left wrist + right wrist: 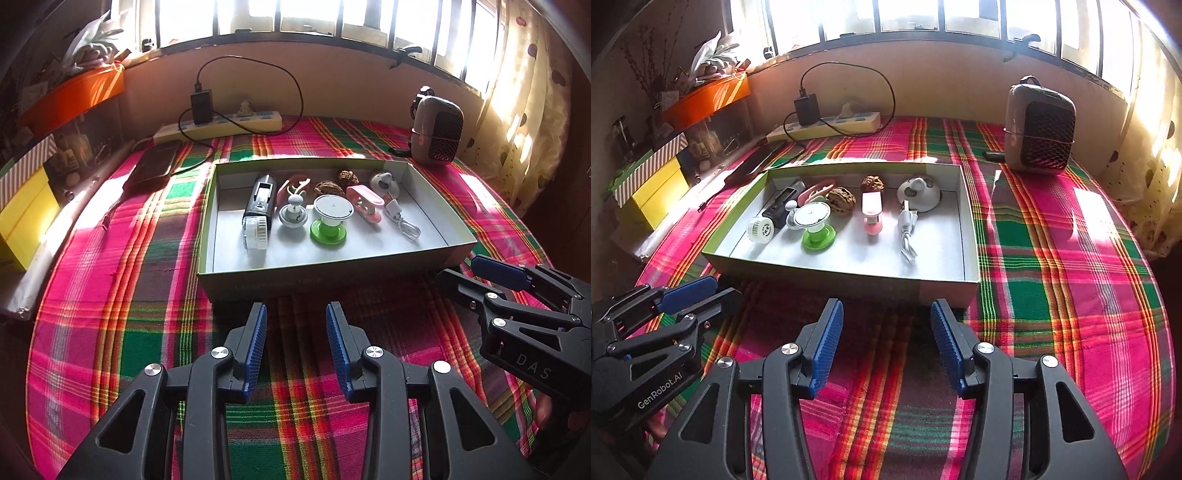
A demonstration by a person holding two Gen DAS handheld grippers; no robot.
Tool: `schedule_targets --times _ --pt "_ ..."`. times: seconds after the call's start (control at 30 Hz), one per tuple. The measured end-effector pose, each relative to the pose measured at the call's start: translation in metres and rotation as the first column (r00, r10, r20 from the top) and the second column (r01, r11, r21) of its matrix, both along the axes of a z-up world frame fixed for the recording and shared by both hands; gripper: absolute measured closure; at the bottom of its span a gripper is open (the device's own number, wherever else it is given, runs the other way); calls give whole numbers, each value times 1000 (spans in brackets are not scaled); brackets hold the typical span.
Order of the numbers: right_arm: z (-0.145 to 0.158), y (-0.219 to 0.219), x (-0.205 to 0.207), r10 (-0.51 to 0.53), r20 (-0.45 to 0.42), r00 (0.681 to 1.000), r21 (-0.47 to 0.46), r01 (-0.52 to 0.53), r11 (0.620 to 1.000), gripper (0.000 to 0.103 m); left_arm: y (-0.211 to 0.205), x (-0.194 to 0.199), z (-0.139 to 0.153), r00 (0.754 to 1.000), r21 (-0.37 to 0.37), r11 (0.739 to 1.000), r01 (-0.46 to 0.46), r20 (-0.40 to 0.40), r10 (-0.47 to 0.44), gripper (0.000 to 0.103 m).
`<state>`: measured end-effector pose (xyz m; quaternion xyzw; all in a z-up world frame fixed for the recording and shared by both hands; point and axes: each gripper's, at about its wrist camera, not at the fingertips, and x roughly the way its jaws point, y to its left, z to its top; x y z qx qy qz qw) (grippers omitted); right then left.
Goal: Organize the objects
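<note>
A shallow cardboard box (325,275) (846,278) sits on the plaid cloth. Inside lie several small things: a black device with a white round cap (258,212) (764,223), a grey round stand (293,212), a green-and-white stand (330,219) (816,227), a pink case (364,203) (872,210), two walnuts (327,188) (842,199), a white round gadget (384,182) (919,192) and a white cable (404,221) (907,236). My left gripper (296,314) (701,290) is open and empty just before the box's near wall. My right gripper (887,312) (461,267) is open and empty beside it.
A small brown heater (437,133) (1039,134) stands at the back right. A power strip with a black charger (218,123) (827,123) lies along the wall. A dark phone (153,166) lies left of the box. Yellow and orange boxes (26,218) stack at the left.
</note>
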<state>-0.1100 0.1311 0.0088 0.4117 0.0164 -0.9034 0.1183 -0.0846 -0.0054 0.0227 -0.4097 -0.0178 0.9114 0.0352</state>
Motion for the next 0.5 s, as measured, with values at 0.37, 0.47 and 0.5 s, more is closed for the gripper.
schedule_targets --times 0.37,0.47,0.5 --pt "-14 13 8 -60 37 998 42 58 997 52 -2 7 -10 999 -29 999 -22 24 22 71" --pt "-18 16 9 -69 48 996 50 66 997 52 -3 9 -14 999 -30 999 -30 30 31 71" --pt "-20 17 9 -73 53 996 52 70 996 52 -3 9 -15 999 -28 999 -33 31 34 71"
